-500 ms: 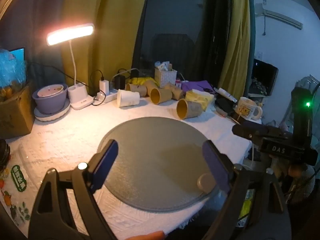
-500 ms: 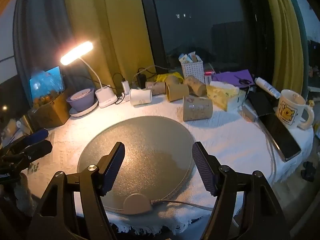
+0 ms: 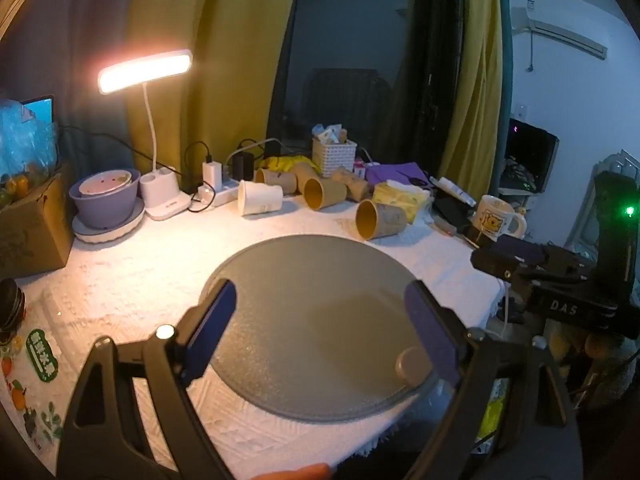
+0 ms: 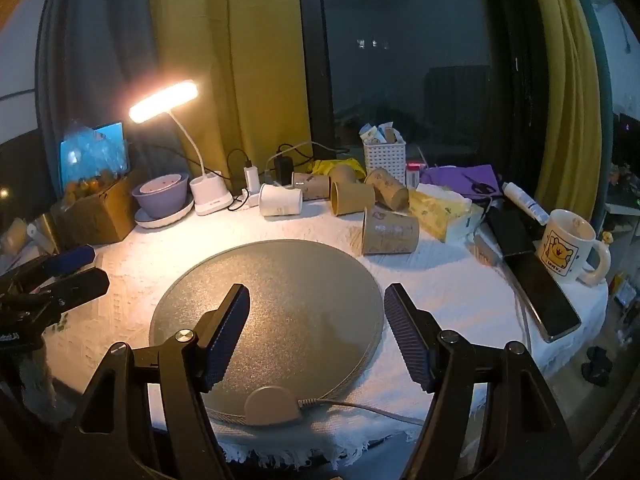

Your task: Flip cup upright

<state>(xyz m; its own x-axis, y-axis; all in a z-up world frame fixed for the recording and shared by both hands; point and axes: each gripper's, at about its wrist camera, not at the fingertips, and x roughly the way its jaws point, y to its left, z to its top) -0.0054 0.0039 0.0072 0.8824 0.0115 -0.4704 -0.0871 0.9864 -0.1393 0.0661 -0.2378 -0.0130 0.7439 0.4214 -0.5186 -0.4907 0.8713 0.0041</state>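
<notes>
Several paper cups lie on their sides at the back of the table. The nearest brown cup (image 3: 380, 220) (image 4: 389, 231) lies just past the round grey mat (image 3: 312, 280) (image 4: 280, 280). A white cup (image 3: 260, 197) (image 4: 281, 199) lies further left, and more brown cups (image 3: 324, 194) (image 4: 352, 197) lie behind. My left gripper (image 3: 322, 332) is open and empty over the mat's near part. My right gripper (image 4: 316, 330) is open and empty over the mat. Each gripper shows in the other's view, the right one at the right side (image 3: 520, 258), the left one at the left side (image 4: 68, 272).
A lit desk lamp (image 3: 160, 196) (image 4: 208, 192), a purple bowl (image 3: 106, 200), a cardboard box (image 4: 96, 208) and a power strip stand at the back left. A white basket (image 4: 385, 158), tissue pack (image 4: 436, 210), phone (image 4: 540, 296) and printed mug (image 4: 568, 246) stand at the right.
</notes>
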